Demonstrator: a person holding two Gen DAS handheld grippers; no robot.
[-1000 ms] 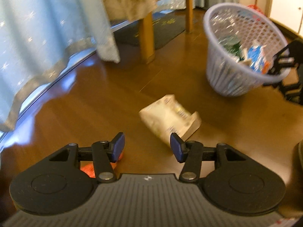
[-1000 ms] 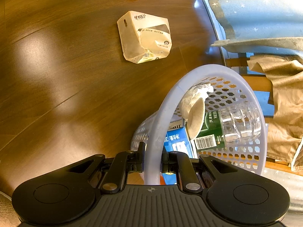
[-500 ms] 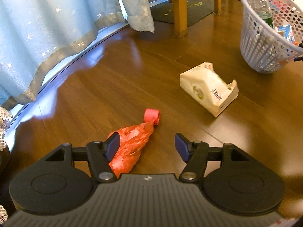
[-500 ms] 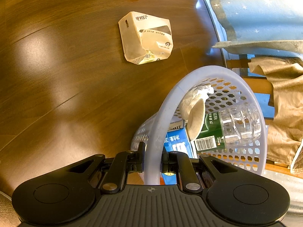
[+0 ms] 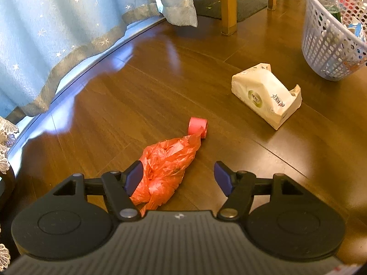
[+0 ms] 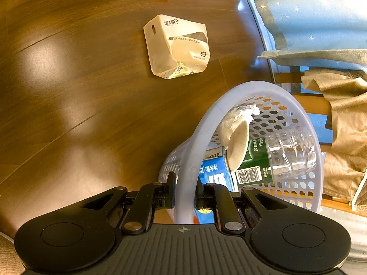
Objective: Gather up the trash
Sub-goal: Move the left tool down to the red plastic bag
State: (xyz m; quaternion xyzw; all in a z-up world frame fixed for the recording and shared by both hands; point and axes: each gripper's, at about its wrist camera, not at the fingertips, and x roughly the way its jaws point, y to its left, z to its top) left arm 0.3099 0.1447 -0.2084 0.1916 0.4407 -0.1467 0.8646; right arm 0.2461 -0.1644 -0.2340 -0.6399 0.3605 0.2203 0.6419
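Note:
A crumpled red plastic bag [image 5: 167, 167] lies on the wood floor, its lower end between the fingers of my open left gripper [image 5: 177, 176]. A small red roll [image 5: 198, 127] touches the bag's far tip. A cream tissue pack [image 5: 266, 95] lies farther right, also seen in the right wrist view as the tissue pack [image 6: 176, 47]. My right gripper [image 6: 185, 191] is shut on the rim of the pale lavender mesh basket [image 6: 201, 133], which holds a clear bottle [image 6: 282, 155], a blue carton [image 6: 214, 171] and crumpled paper. In the left wrist view the basket [image 5: 330, 34] stands at the far right.
Blue starred curtains [image 5: 68, 23] hang along the left above a pale floor rail. Wooden table legs [image 5: 228, 6] and a dark mat stand at the back. Tan cloth [image 6: 344, 126] hangs beside the basket.
My left gripper has swung left and pulled back from the tissue pack, ending over the red bag, which now sits between its open fingers. The right gripper kept its hold on the basket rim.

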